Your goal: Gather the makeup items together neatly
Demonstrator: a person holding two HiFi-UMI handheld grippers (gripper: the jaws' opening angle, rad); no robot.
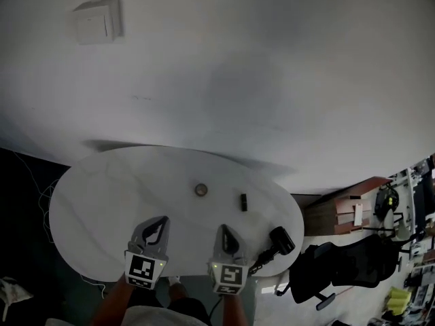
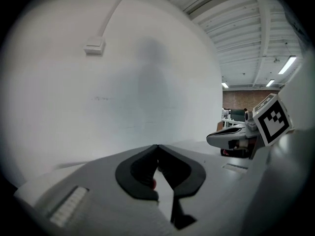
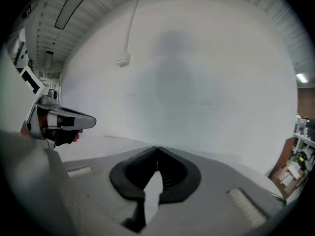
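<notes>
One round item (image 1: 200, 189) lies beyond, between left tongs (image 1: 162, 221) and right tongs (image 1: 221, 228).

A: Head view is dim, grey and flat. Wall (image 1: 272, 60) unevenly lit, with a darker patch at centre-right. Table (image 1: 102, 195) throws a thin dark shadow along its far edge. Floor (image 1: 20, 182) at left is nearly black.
B: Heavy fisheye bend, lines bow toward the edges.
A: Both gripper views have black vignette round the rim. A soft upright shadow (image 2: 152, 82) sits mid-wall.
B: Source: ceiling strip lights (image 2: 288, 65) glow at right in the left gripper view. No glare.
A: Left gripper (image 2: 157, 145) shell is soft, out of focus up close; right gripper (image 3: 157, 147) likewise, hazy, low contrast.
</notes>
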